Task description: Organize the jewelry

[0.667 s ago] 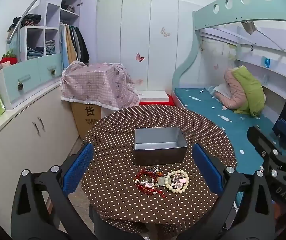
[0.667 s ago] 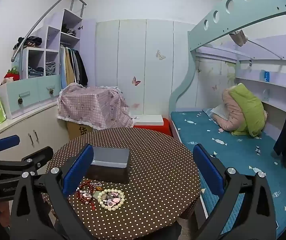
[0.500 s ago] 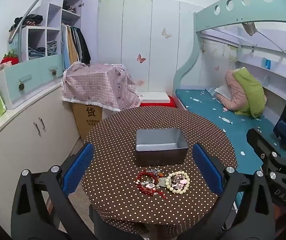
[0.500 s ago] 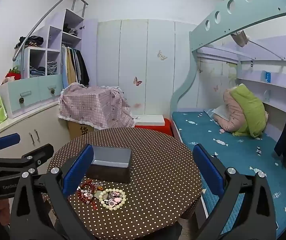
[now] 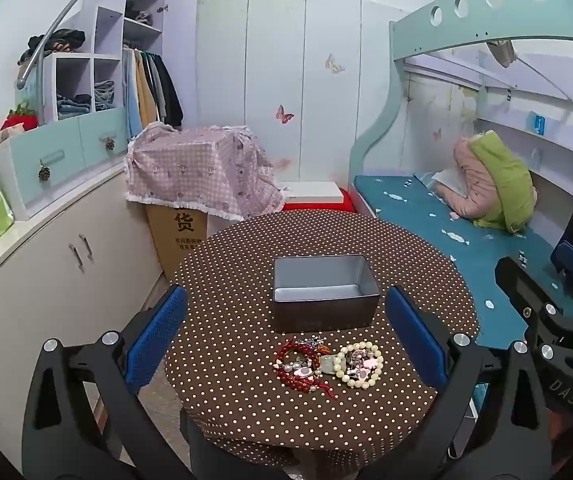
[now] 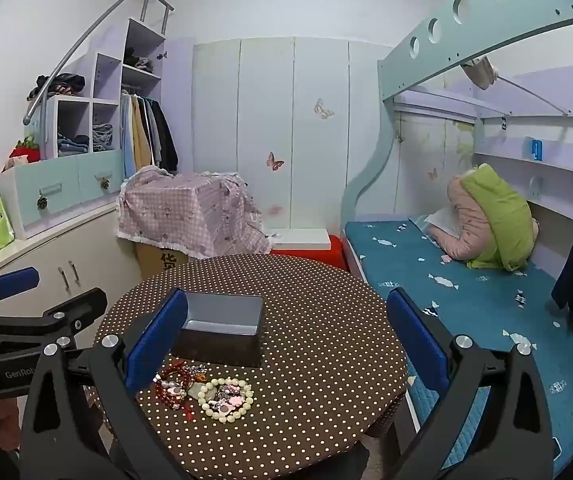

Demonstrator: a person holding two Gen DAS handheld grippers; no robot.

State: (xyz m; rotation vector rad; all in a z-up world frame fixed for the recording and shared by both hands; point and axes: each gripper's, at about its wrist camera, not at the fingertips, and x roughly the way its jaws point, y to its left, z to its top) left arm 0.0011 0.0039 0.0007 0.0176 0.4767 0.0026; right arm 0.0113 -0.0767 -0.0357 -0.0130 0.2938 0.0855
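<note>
A pile of jewelry lies on a round brown polka-dot table: a red bead bracelet and a cream bead bracelet with small pink pieces inside. Behind it stands an open, empty grey tin box. My left gripper is open, above the table's near edge, short of the pile. In the right wrist view the pile and box sit left of centre. My right gripper is open and empty, to the right of the jewelry.
White cabinets run along the left. A cardboard box under a pink checked cloth stands behind the table. A bed with a teal mattress is on the right. The other gripper shows at each view's edge.
Both views have shifted slightly: the table, box and jewelry sit a little further right in the frames. Both grippers stay open; nothing on the table moved.
</note>
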